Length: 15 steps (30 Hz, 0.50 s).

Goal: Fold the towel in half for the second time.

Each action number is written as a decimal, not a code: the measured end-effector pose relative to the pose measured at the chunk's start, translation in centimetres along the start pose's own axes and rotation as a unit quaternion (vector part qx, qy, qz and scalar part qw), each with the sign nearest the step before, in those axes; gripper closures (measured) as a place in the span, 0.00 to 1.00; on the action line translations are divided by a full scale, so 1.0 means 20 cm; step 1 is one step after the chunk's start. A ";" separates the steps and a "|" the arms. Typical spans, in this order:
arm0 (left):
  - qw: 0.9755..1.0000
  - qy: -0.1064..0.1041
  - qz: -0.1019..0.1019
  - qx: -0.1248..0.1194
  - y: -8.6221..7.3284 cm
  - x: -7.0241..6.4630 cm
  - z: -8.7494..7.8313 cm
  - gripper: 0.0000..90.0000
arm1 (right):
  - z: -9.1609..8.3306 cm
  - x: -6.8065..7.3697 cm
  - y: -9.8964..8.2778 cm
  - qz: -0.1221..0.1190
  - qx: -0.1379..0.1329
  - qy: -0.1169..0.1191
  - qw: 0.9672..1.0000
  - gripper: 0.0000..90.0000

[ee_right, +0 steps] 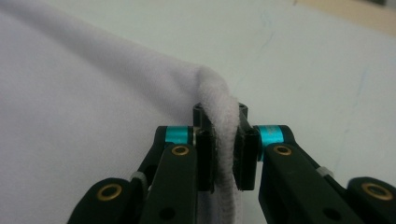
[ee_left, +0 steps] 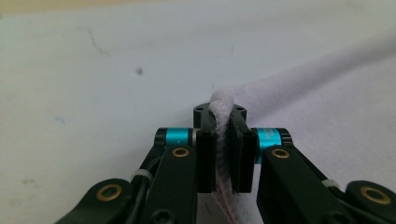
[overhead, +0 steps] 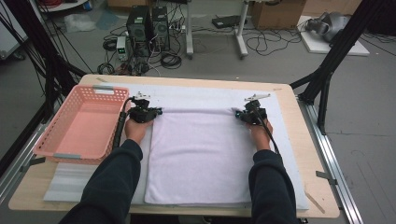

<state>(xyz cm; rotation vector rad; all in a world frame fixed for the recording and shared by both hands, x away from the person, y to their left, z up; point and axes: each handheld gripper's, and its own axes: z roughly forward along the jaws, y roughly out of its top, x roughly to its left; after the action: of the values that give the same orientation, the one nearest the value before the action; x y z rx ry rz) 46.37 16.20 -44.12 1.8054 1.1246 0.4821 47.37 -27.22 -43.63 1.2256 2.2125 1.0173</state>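
Observation:
A pale lilac towel lies spread flat on the white mat in the high view. My left gripper is at the towel's far left corner, and my right gripper is at its far right corner. In the left gripper view the jaws are pinched on a fold of the towel, my left gripper shut on it. The right gripper view has my right gripper shut on a thick fold of the towel that rises between the pads.
A pink plastic basket stands at the table's left side, close to my left forearm. The white mat covers most of the wooden table. Black frame posts stand beyond both far corners.

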 end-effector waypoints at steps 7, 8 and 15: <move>0.998 -0.015 0.000 -0.060 0.07 -0.02 -0.12 0.92 | -0.14 -0.01 0.05 0.008 -0.073 0.005 0.997 0.91; 0.998 -0.019 0.009 -0.054 0.07 -0.02 -0.13 0.92 | -0.16 0.00 0.05 0.007 -0.078 0.008 0.997 0.91; 0.996 -0.040 0.009 -0.075 0.04 -0.11 -0.24 0.92 | -0.30 0.04 0.01 -0.008 -0.096 0.031 0.995 0.91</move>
<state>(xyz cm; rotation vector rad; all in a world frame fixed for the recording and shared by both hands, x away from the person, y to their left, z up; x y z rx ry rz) 42.20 16.70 -40.74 1.6894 0.9920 0.4880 43.09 -28.81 -39.67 1.1026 2.1088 1.2442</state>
